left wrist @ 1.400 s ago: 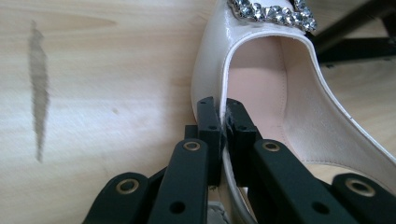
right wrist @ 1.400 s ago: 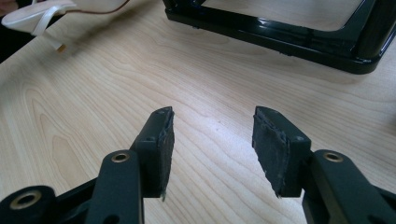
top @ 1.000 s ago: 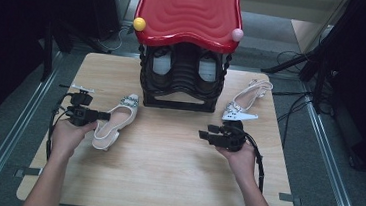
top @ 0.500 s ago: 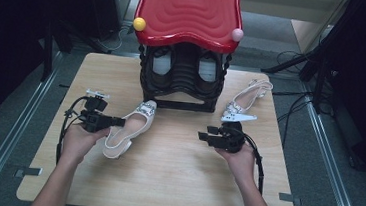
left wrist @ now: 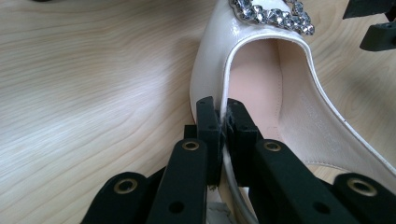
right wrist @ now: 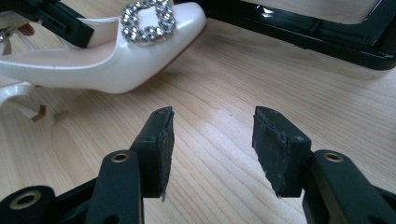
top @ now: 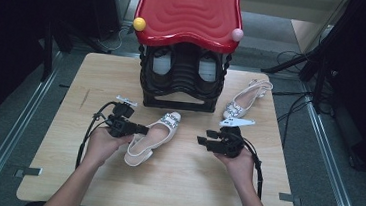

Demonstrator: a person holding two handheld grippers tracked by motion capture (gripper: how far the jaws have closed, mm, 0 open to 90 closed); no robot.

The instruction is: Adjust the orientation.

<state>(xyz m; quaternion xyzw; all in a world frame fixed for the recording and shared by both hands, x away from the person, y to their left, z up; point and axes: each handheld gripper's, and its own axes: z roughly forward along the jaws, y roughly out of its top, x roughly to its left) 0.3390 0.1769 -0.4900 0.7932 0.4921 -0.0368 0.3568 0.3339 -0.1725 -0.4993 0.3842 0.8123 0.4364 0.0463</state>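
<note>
Our left gripper (left wrist: 223,114) is clamped on the side edge of the cream shoe (top: 154,136), which lies on the table (top: 183,188) before the black rack (top: 183,78). Our right gripper (right wrist: 212,135) stands apart, holding nothing.

you have two cream patent slingback shoes with rhinestone buckles (top: 155,136) (top: 244,99), one black shoe rack with a red wavy top (top: 189,13), and two black handheld grippers (top: 143,128) (top: 203,138).
</note>
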